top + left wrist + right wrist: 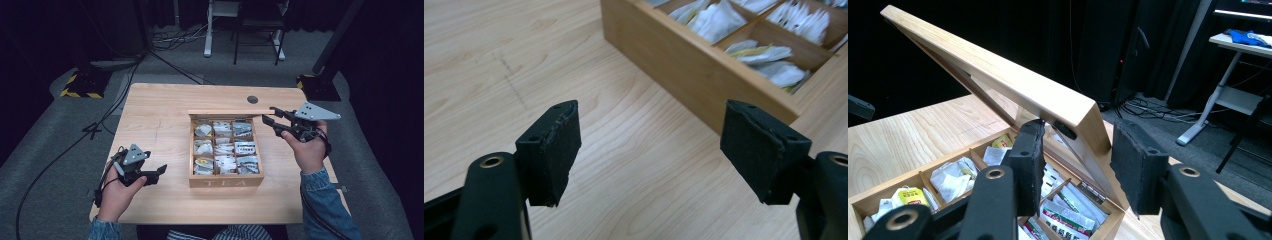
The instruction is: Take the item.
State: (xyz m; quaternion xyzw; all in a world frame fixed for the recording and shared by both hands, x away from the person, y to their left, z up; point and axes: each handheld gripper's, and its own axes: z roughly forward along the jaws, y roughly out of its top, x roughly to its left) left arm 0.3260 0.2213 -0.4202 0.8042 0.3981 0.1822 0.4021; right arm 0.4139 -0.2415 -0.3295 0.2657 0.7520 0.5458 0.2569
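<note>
Overhead, the high view shows a wooden tea box (226,181) at the middle of the surface (160,125), its lid (230,112) raised at the far side. The right claw (272,117) sits at the lid's right end; the left claw (159,172) hovers released, well apart from the box on its left.

Left gripper view: both pads (555,150) stand wide with bare surface between them, the box wall (684,65) ahead and sachets (769,55) visible in its compartments.

Right gripper view: the lid (998,75) tilts over the open compartments, its near corner lying between the pads (1030,160). The left pad appears to touch the lid's underside and the right pad stands just beside the edge, so the lid is bracketed rather than clamped.

Judged from this, the lid is stiff, light, smooth wood on a hinge; hold it at the free edge near the corner. The box may slide; its front wall suits steadying.
</note>
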